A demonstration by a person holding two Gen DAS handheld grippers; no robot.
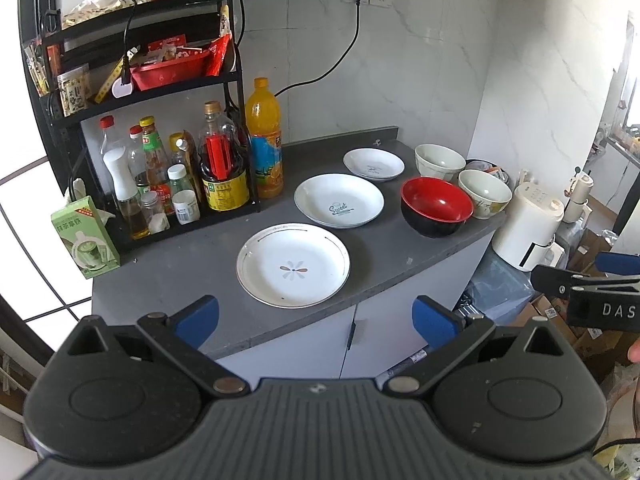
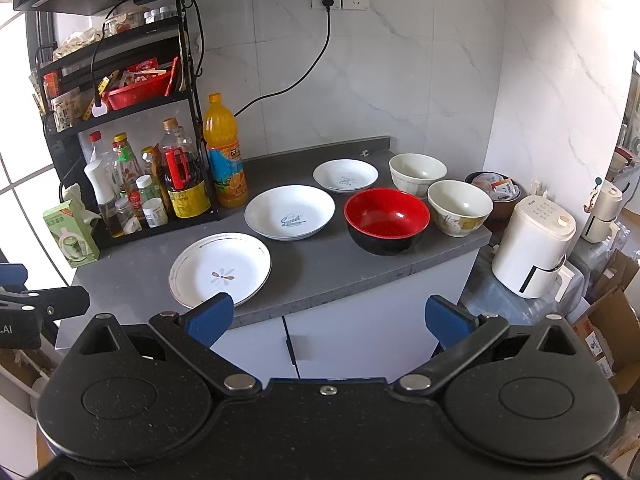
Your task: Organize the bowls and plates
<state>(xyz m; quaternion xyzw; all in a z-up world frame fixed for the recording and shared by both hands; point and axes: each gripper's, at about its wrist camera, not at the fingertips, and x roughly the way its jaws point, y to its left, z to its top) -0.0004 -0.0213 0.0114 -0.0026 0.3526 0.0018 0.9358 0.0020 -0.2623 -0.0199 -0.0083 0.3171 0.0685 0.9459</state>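
The right gripper [image 1: 600, 280] is cut off by the frame edge in the left wrist view, as is the left gripper [image 2: 24, 292] in the right wrist view, so neither view shows the other's jaw spacing. The flower plate [image 2: 220, 270] has its near rim hidden behind a blue finger pad [image 2: 210, 318]. Lettering on the small plate [image 2: 345, 176] is too small to read.

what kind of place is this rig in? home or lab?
Most likely a home kitchen corner. A grey countertop carries loose plates and bowls, such as the red bowl; a black rack beside them is packed with sauce and oil bottles, and an orange drink bottle stands next to it.
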